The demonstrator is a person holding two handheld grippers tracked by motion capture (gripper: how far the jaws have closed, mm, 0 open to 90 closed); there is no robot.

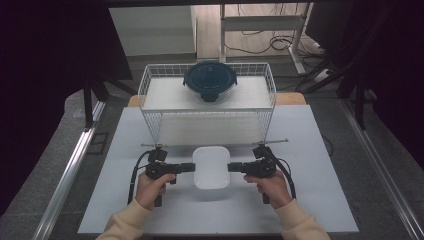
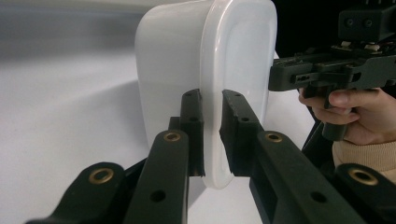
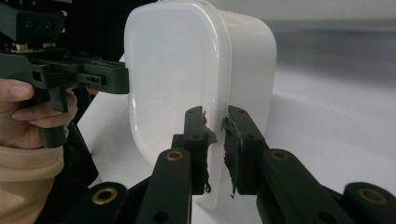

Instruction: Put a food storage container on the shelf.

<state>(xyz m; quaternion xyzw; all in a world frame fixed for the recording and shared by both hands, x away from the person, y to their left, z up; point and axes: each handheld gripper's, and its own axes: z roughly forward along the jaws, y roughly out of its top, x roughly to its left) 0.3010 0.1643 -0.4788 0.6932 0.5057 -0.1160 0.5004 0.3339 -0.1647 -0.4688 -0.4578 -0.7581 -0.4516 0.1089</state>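
A white rectangular plastic container (image 1: 211, 167) with a lid sits between my two grippers over the front middle of the white mat. My left gripper (image 1: 192, 167) comes in from its left side. In the left gripper view the jaws (image 2: 211, 100) are shut on the container's (image 2: 173, 60) protruding lid rim. My right gripper (image 1: 231, 167) comes in from the opposite side, and its jaws (image 3: 215, 114) pinch the rim of the container (image 3: 173, 70) in the same way. Each gripper view shows the other gripper clamped on the far rim, held by a hand.
A white wire basket (image 1: 150, 87) stands behind the container at the back of the mat (image 1: 300, 150). A round clear bowl with a dark blue lid (image 1: 210, 79) sits inside it. A thin metal rod (image 1: 280, 142) lies along the basket's front.
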